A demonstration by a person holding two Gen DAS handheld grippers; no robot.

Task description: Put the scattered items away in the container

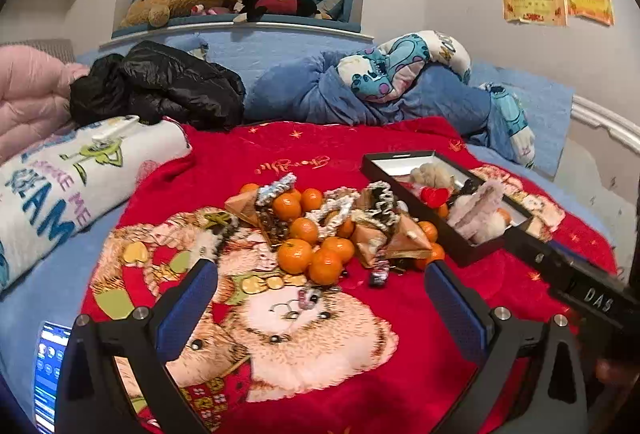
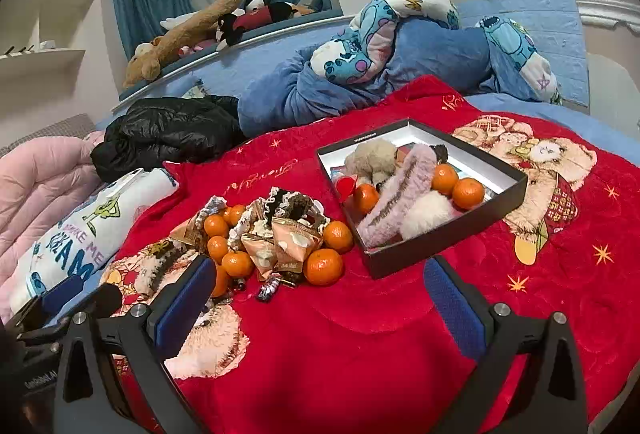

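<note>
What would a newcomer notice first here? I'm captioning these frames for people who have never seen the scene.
The heap of tangerines and snack packets at the middle of the red teddy-bear blanket. Right of it sits the black box, already holding fluffy items and tangerines. Both hand-held grippers hover open, empty, in the foreground.

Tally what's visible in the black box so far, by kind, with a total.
Tangerines: 3
Fluffy pieces, beige, pink, white: 3
Red piece: 1
Dark frilly piece: 1
Total visible in the black box: 8; more may lie hidden underneath.
</note>
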